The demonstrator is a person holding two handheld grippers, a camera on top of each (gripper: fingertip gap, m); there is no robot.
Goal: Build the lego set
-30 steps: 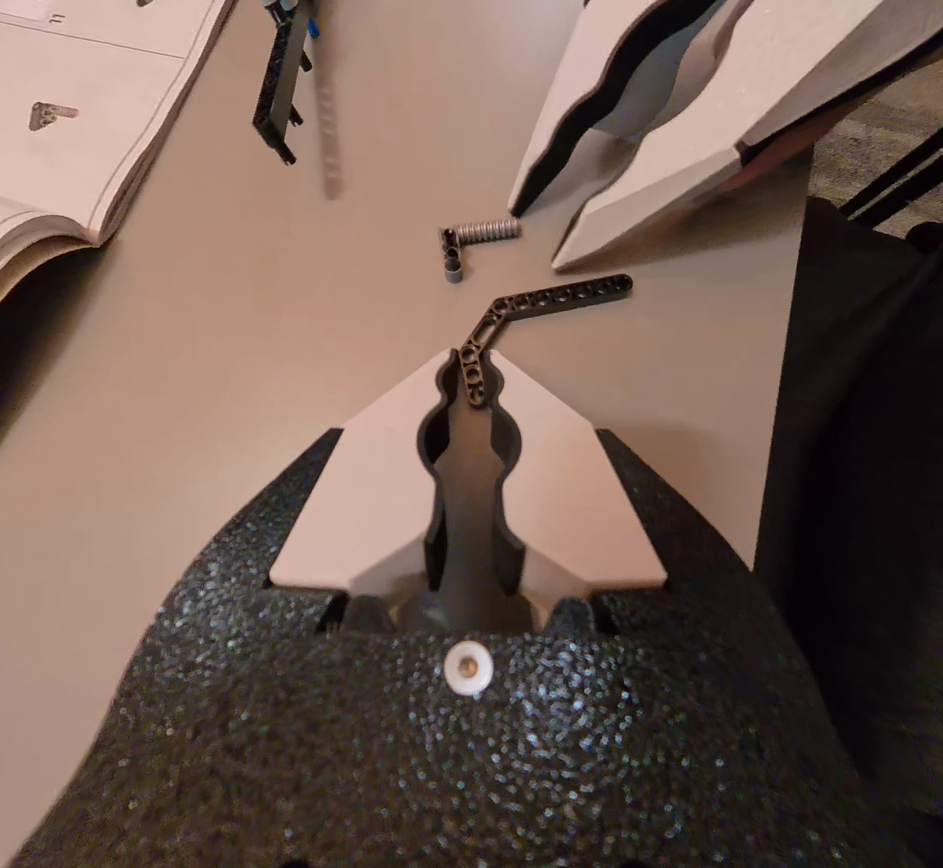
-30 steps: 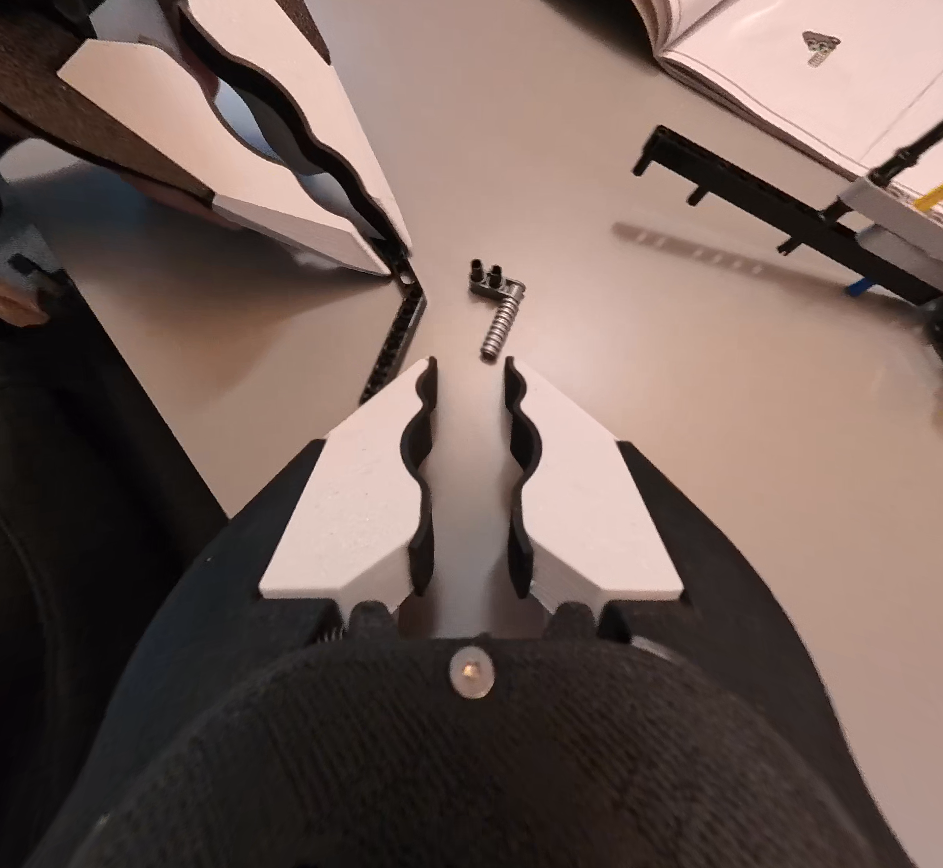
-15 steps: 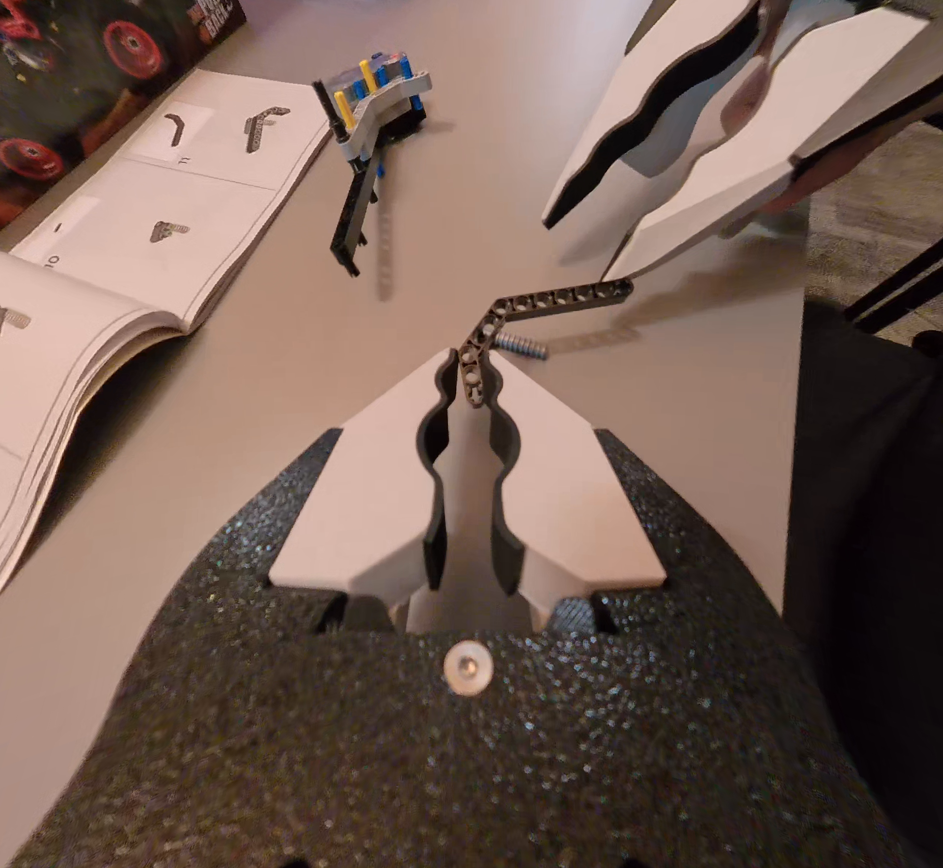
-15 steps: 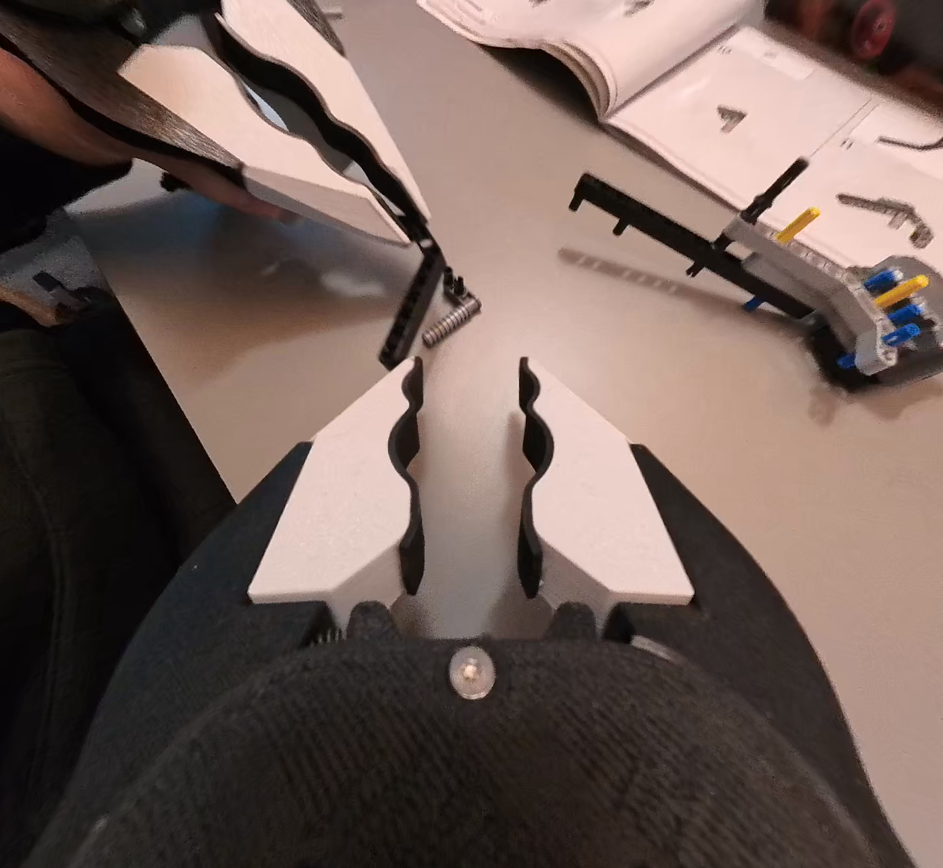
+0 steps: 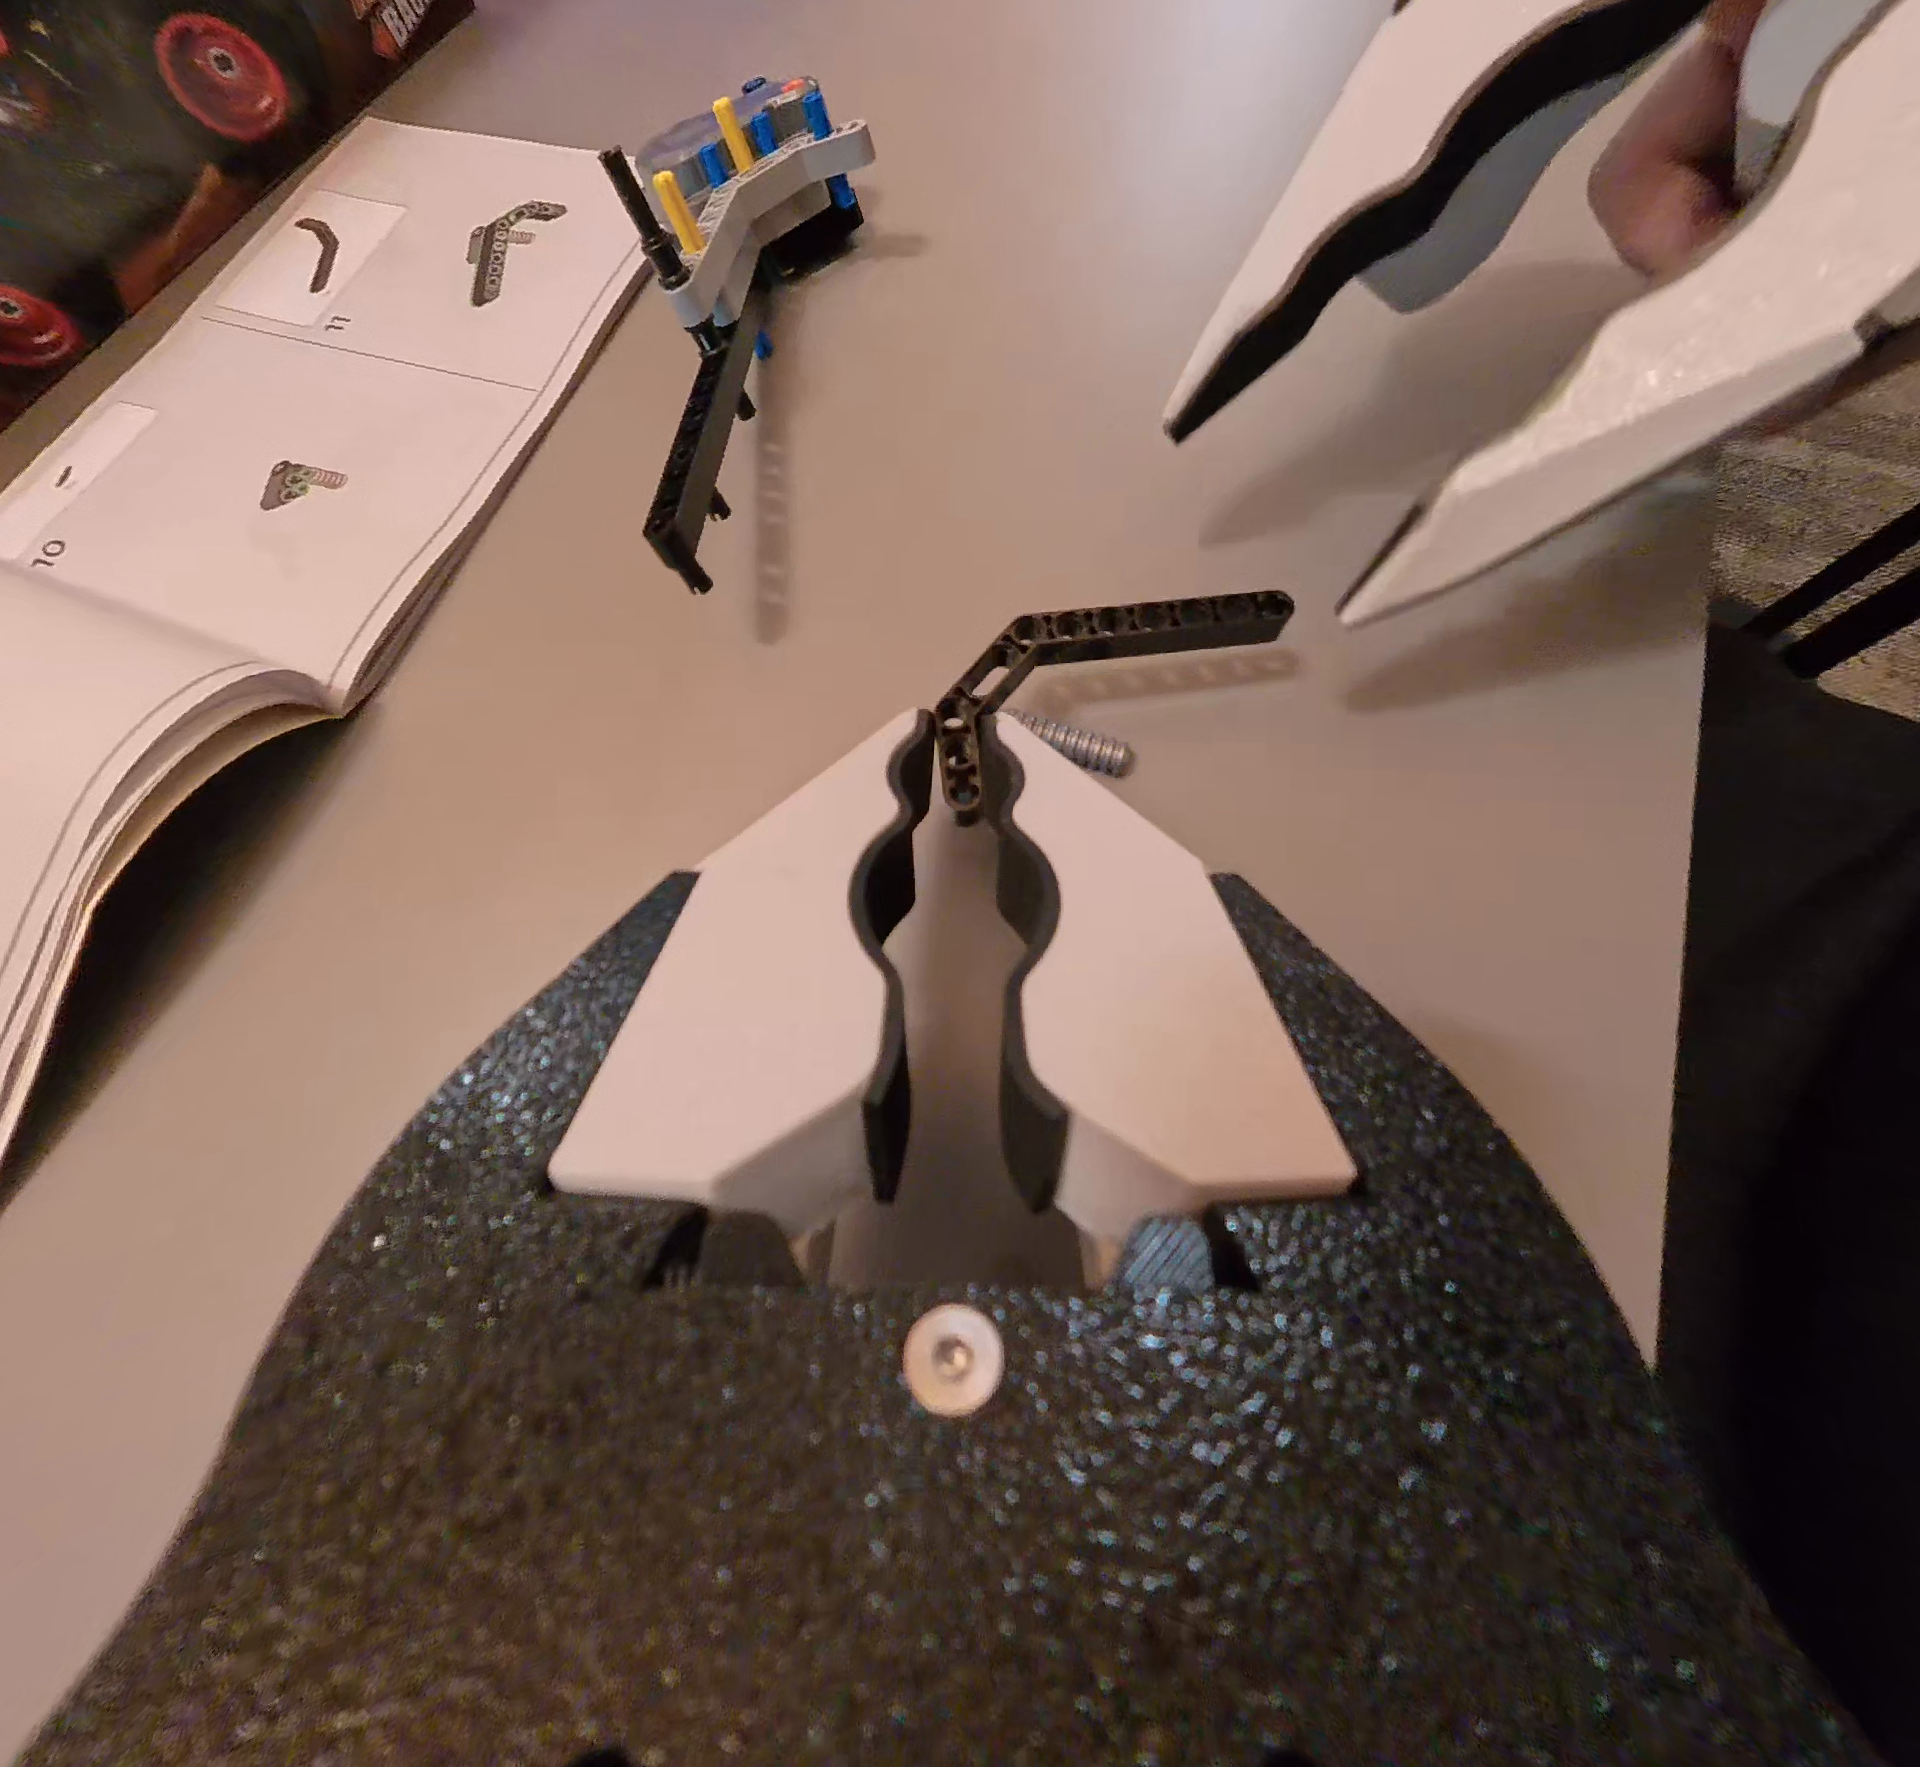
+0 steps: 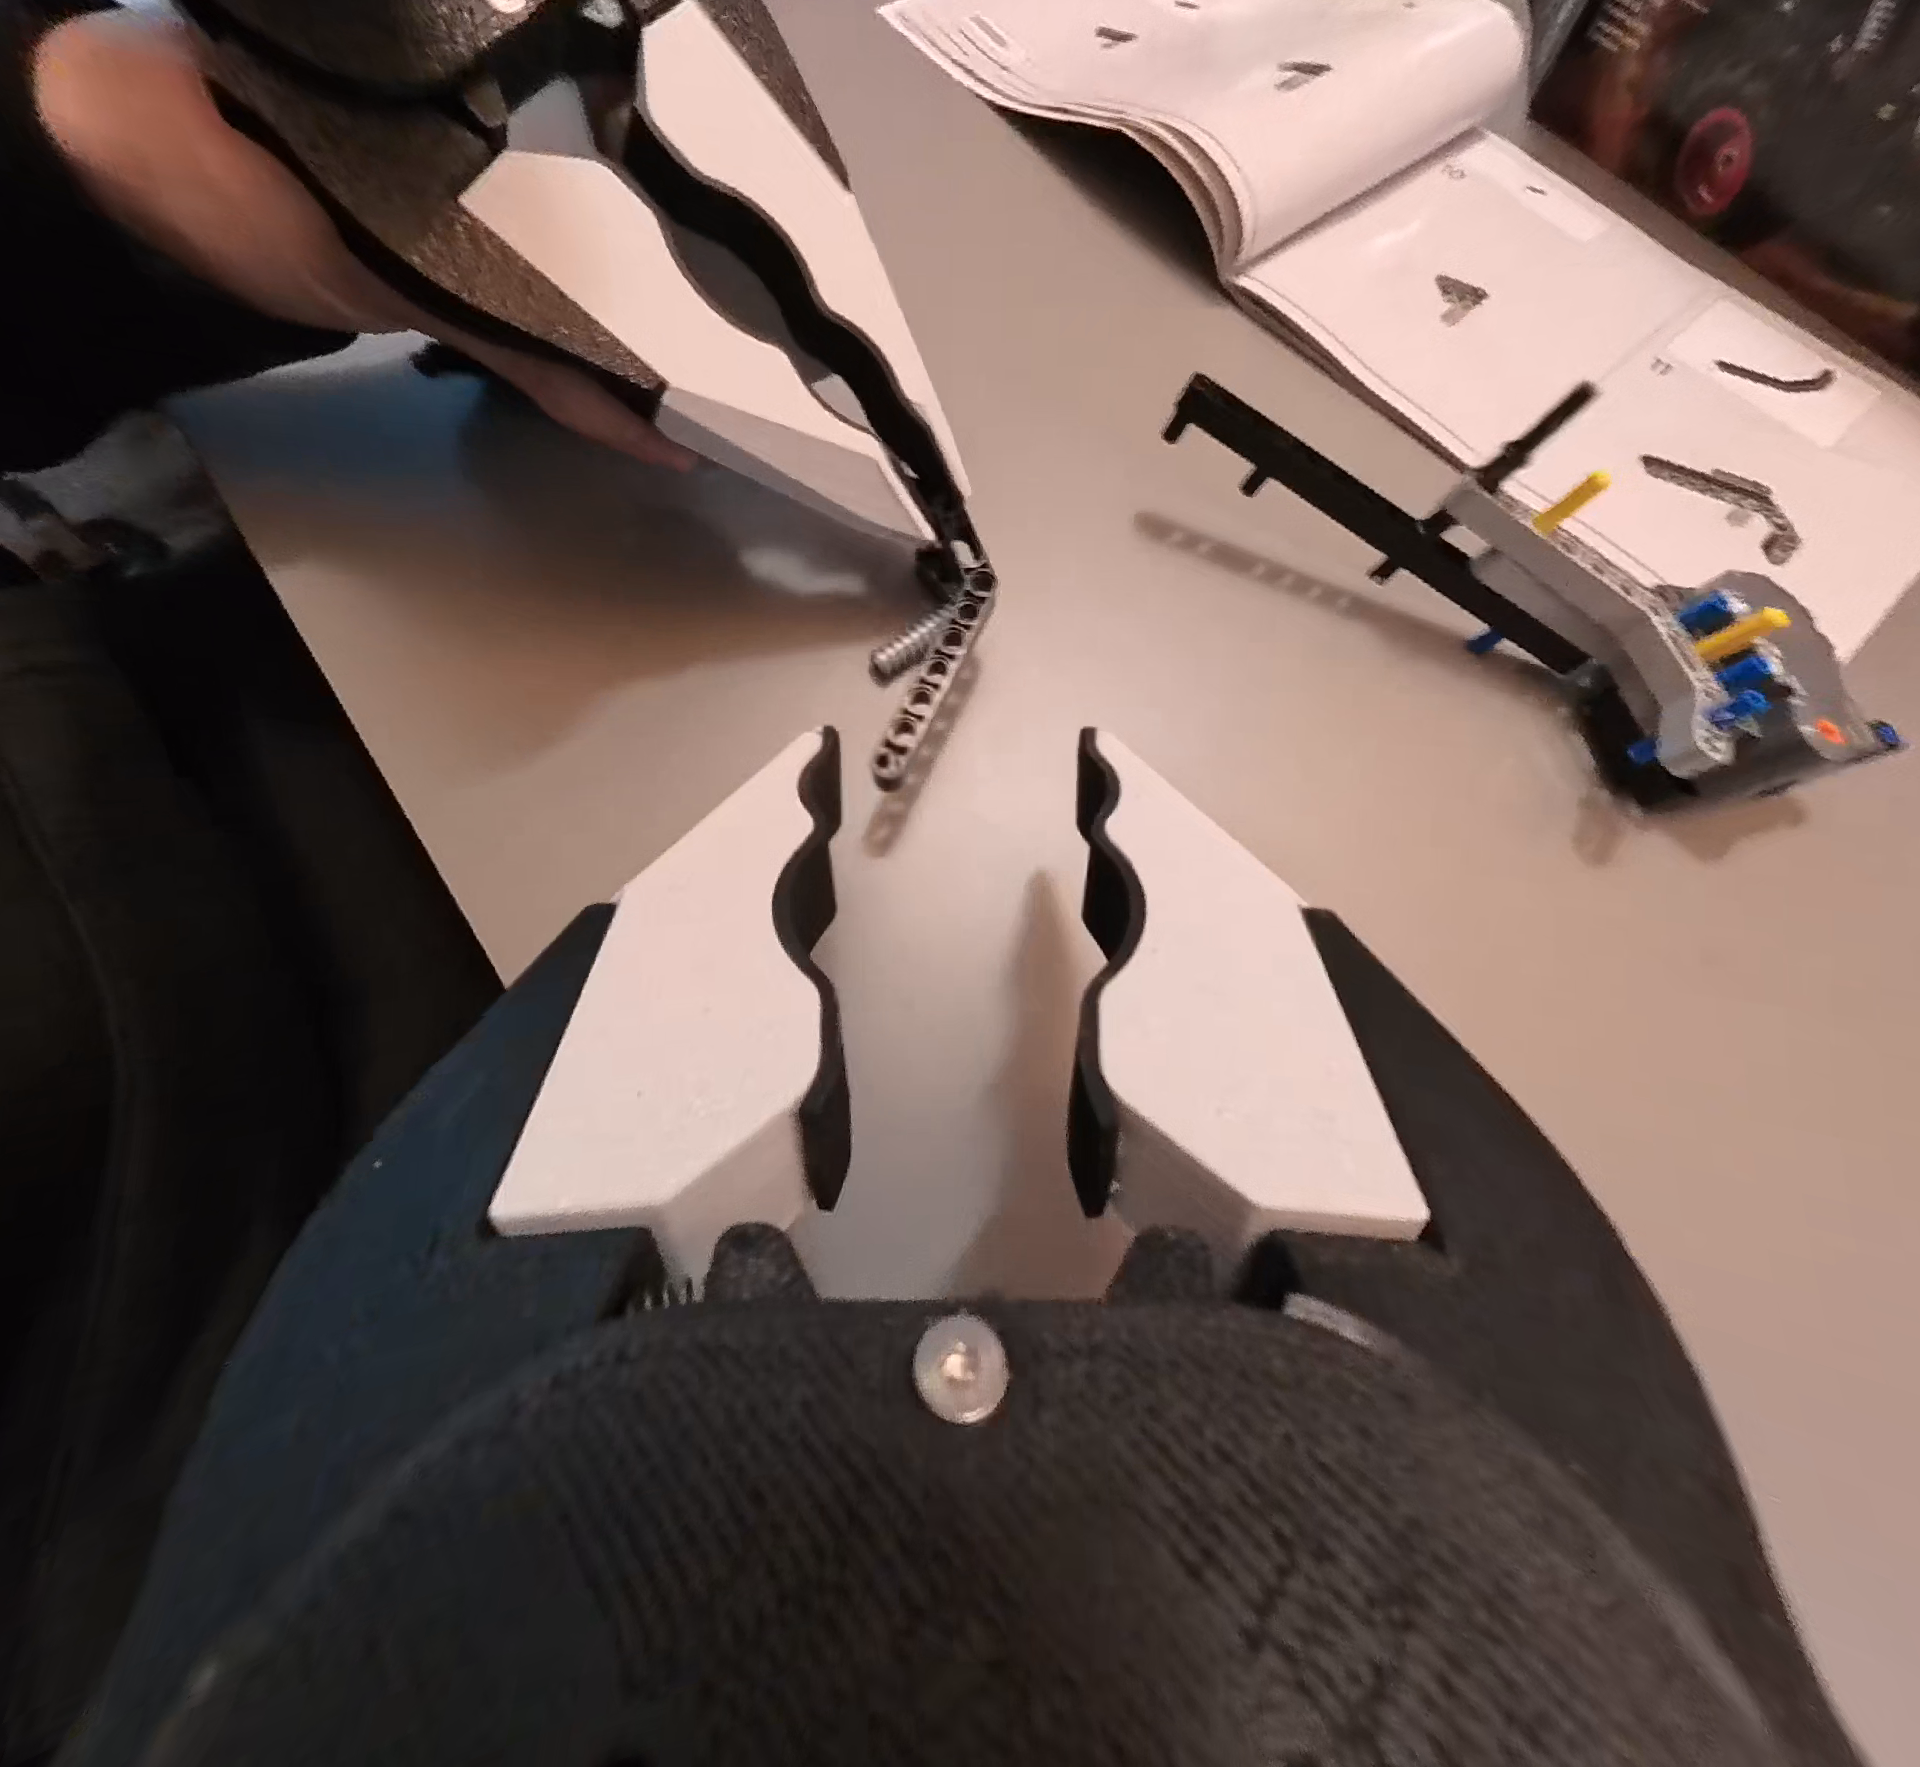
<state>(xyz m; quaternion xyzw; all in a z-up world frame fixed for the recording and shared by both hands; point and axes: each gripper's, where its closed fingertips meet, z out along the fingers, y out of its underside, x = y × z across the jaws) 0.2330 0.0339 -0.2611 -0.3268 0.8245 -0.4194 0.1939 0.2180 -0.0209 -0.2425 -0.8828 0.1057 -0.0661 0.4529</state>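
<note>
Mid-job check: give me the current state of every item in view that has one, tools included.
Left tool: shut on the bent black beam.
Bent black beam: held by its short end, lifted off the table.
Right tool: open, empty.
Small grey piece with spring: loose on the table.
Partly built assembly: resting on the table, untouched.
Instruction booklet: open, lying flat.

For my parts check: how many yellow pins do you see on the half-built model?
2. One yellow pin stands near the model's middle, among the blue pins. The other yellow pin stands closer to the thin black axle. More may be hidden behind the grey beam.
</note>
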